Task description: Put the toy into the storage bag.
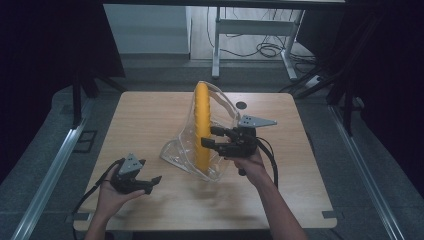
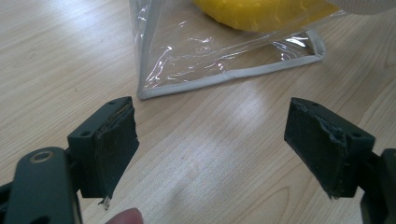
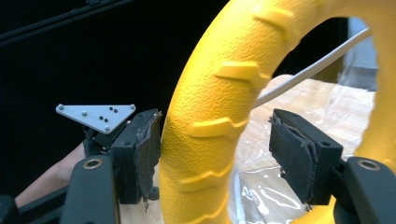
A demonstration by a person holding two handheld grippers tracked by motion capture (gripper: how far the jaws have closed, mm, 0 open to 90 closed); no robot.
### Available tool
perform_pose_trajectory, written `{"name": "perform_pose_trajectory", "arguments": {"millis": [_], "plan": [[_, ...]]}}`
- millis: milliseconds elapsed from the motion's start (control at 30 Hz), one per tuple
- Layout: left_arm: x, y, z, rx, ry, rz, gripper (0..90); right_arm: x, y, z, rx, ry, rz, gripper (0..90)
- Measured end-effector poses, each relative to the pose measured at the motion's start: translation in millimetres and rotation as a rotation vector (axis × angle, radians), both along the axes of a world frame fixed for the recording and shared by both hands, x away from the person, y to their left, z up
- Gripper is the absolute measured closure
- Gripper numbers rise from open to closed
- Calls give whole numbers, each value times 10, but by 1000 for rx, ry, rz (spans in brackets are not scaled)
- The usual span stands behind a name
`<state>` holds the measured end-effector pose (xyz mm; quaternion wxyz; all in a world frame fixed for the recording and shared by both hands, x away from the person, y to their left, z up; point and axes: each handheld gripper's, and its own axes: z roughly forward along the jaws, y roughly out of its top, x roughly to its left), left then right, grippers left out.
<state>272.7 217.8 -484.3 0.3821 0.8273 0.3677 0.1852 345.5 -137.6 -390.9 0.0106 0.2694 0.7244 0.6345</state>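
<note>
Two grippers work at the counter [image 1: 150, 115]: from above, a yellow ring [image 1: 202, 125] stands upright in a clear pouch [image 1: 187, 147]. Left gripper [image 2: 210, 144] gapes wide near the pouch's corner. Right gripper [image 3: 215, 154] straddles the ring's rim, pads apart, not pressing.

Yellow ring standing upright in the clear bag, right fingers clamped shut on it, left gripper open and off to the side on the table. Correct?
Not quite. The right gripper is open: in the right gripper view its fingers straddle the yellow ring, with a clear gap at the far pad. The rest holds: the ring stands upright in the clear bag, and the left gripper is open, off to the side.
</note>
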Motion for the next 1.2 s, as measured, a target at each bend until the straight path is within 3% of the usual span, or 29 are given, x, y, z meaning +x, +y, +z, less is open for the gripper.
{"name": "perform_pose_trajectory", "arguments": {"millis": [200, 533, 1200], "plan": [[0, 2, -1, 1, 1, -1, 171, -8, -118, -1, 5, -13, -25, 347], [-1, -8, -6, -4, 5, -2, 171, -15, -330, -76, -49, -35, -109, 351], [1, -9, -8, 3, 8, -5, 171, 57, -502, -197, -67, -18, -172, 354]]}}
